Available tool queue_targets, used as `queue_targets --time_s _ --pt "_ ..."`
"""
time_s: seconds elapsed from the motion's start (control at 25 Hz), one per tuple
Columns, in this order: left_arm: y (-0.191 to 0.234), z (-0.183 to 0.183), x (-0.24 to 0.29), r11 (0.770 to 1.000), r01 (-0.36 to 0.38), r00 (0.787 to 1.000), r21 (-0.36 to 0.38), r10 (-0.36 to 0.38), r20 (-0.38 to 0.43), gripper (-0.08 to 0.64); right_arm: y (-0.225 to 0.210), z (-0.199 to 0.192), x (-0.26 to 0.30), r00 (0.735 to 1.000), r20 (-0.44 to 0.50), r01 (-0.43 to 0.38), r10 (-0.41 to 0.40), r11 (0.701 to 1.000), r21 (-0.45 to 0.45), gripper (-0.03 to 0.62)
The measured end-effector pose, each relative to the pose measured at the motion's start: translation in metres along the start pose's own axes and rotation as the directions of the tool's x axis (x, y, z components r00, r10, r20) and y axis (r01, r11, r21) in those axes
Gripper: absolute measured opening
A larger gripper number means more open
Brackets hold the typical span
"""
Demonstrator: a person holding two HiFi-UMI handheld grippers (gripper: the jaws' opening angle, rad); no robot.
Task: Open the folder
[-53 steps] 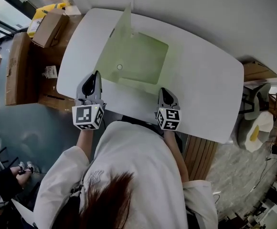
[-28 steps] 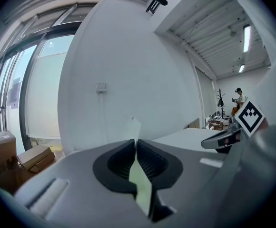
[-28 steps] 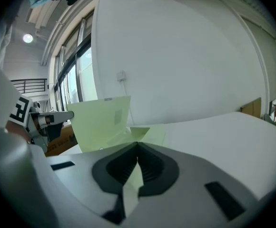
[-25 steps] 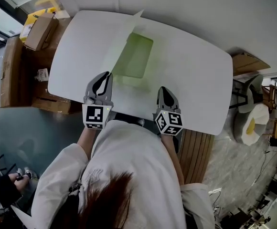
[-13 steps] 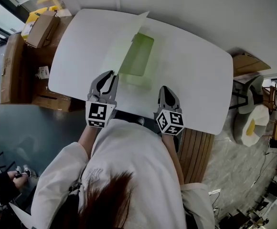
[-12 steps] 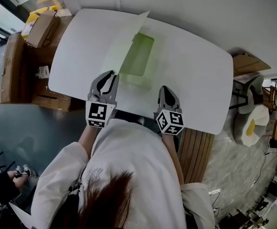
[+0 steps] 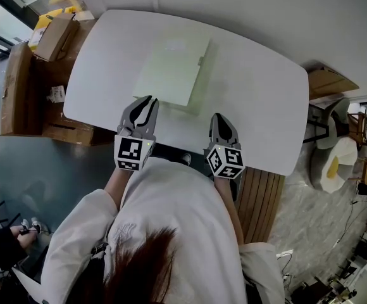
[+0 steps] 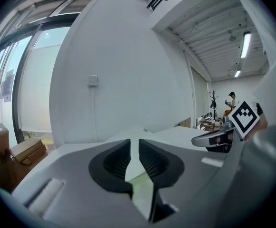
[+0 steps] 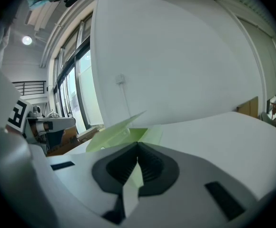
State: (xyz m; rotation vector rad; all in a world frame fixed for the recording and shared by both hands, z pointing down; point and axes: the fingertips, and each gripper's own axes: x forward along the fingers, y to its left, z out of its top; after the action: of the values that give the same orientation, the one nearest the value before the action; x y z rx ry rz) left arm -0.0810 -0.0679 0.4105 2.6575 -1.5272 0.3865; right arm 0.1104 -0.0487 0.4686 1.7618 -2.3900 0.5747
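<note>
Folder (image 7: 171, 68): thin pale-green plastic rectangle on my smooth white counter (image 7: 266, 106). At its six o'clock, left claw (image 7: 149, 100) slightly parted, empty; right claw (image 7: 219, 116) closed.

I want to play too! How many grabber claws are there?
2. The left gripper is by the green folder; the right gripper sits further right, near the table edge. None looks hidden.

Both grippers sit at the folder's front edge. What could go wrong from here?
1. The cover hangs low over the folder, slightly raised in the right gripper view, with nothing holding it; it will likely drop shut.
2. The left gripper is open, the right gripper shut beside the folder; neither pins it, so a regrasp may shove it across the table.
</note>
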Motion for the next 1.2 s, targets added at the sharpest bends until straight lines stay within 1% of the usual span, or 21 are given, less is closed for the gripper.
queue_targets --time_s 0.12,0.2,0.32,0.48,0.6,0.72,1.2 --pt "0.003 -0.001 -0.003 0.999 -0.027 1.0 -0.019 0.027 -0.017 0.043 -0.003 0.001 -0.002 1.0 0.001 0.01 -0.01 1.0 -0.001 0.006" --pt "0.005 0.001 -0.003 0.999 -0.039 0.999 -0.028 0.039 -0.012 0.041 -0.005 0.002 -0.003 1.0 0.004 0.021 -0.021 1.0 -0.003 0.006" --pt "0.003 0.005 -0.001 0.998 -0.049 0.999 -0.027 0.049 -0.006 0.025 -0.008 0.005 -0.006 0.999 0.015 0.028 -0.028 1.0 0.001 0.006" --pt "-0.002 0.005 0.003 0.998 -0.054 0.998 -0.035 0.052 -0.033 0.008 -0.014 0.012 -0.009 0.999 0.023 0.03 -0.029 1.0 -0.011 0.006" --pt "-0.003 0.003 0.006 0.994 -0.049 0.998 -0.093 0.045 -0.051 0.008 -0.014 0.016 -0.01 0.999 0.026 0.032 -0.031 0.999 -0.036 0.006" --pt "-0.002 0.005 0.005 0.989 -0.048 0.998 -0.143 0.043 -0.042 0.008 -0.015 0.019 -0.011 0.999 0.03 0.04 -0.038 0.998 -0.048 0.006" --pt "-0.006 0.017 -0.001 0.987 -0.053 0.999 -0.153 0.052 -0.006 0.008 -0.013 0.032 -0.019 0.999 0.041 0.031 -0.028 0.996 -0.082 0.006"
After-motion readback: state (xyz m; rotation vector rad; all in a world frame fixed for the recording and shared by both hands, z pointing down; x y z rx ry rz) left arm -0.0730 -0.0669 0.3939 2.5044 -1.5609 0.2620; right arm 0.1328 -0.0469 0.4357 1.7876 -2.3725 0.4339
